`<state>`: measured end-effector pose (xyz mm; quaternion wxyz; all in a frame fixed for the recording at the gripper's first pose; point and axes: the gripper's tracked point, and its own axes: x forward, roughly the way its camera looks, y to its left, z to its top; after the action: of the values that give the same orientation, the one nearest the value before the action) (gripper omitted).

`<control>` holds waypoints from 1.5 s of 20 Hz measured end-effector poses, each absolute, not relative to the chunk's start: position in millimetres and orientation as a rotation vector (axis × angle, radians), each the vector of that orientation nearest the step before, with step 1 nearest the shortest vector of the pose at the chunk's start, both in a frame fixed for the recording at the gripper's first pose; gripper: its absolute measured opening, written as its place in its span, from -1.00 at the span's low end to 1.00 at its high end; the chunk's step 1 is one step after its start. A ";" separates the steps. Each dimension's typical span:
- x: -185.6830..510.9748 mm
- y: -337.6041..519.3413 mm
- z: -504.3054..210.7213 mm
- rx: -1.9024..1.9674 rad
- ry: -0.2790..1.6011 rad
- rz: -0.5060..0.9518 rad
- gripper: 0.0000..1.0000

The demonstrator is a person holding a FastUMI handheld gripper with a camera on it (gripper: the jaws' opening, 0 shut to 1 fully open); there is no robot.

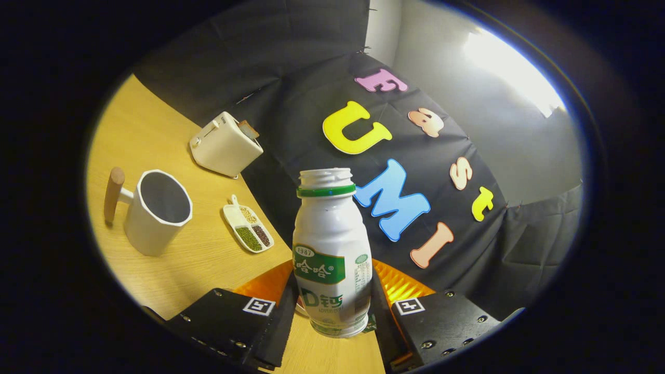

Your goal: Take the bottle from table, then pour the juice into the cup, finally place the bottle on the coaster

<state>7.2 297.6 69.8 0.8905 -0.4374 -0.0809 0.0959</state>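
The gripper holds the uncapped yogurt-drink bottle clamped between its fingers, so the pickup looks done. The white mug sits at ten o'clock beyond them; pouring and setting the bottle on a coaster remain.

- A cream toaster stands on the wooden table close to the black cloth wall, with a slice of toast sticking out of its slot.
- A small white divided dish nearer by holds three sorts of beans.
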 end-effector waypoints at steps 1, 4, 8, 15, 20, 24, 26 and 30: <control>8.7 299.3 68.5 -0.926 -0.170 0.201 0.38; 9.5 303.2 67.9 -0.986 -0.179 0.203 0.38; 11.7 308.5 67.2 -1.049 -0.189 0.211 0.38; 16.2 320.4 70.7 -1.152 -0.215 0.216 0.37; 14.8 331.0 73.5 -1.232 -0.250 0.209 0.38; 16.9 336.0 71.2 -1.272 -0.256 0.215 0.38; 17.7 337.9 70.2 -1.293 -0.262 0.213 0.37; 18.0 340.4 72.6 -1.337 -0.274 0.213 0.37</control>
<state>18.0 340.4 72.6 0.7708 -0.6167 -0.1263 0.0981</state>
